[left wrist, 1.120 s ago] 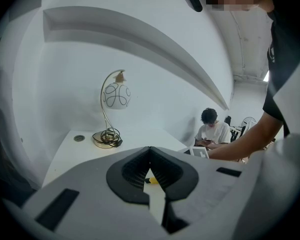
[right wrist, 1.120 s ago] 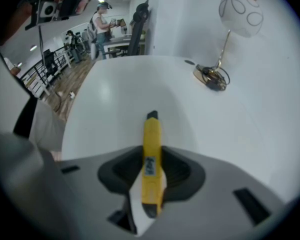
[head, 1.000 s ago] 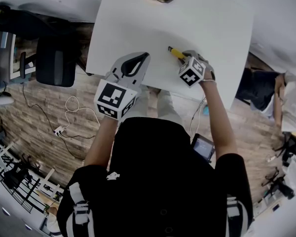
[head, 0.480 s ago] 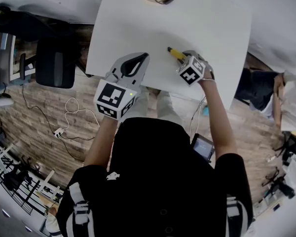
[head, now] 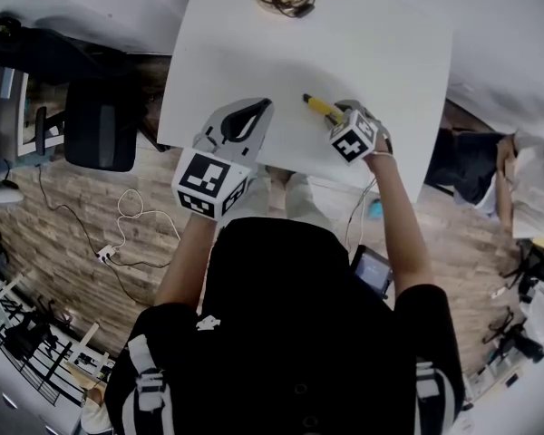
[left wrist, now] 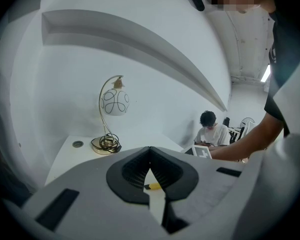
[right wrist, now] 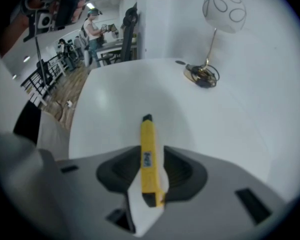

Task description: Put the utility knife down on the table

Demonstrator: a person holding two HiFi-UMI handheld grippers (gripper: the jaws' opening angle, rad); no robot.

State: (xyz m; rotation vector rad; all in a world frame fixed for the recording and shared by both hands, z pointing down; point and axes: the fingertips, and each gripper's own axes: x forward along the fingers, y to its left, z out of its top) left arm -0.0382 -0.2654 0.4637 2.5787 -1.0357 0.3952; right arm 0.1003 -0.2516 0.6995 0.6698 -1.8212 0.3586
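Your R gripper [head: 343,109] is wider than a sec ago, jaws opening off knife [right wrist: 149,154]; it looks down on table [head: 390,53]; task abt done; L gripper [left wrist: 150,148] closed, empty.

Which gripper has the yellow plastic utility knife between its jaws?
The right gripper: the yellow plastic utility knife lies between its opening jaws on the white table. The left gripper has its jaws together, nothing between.
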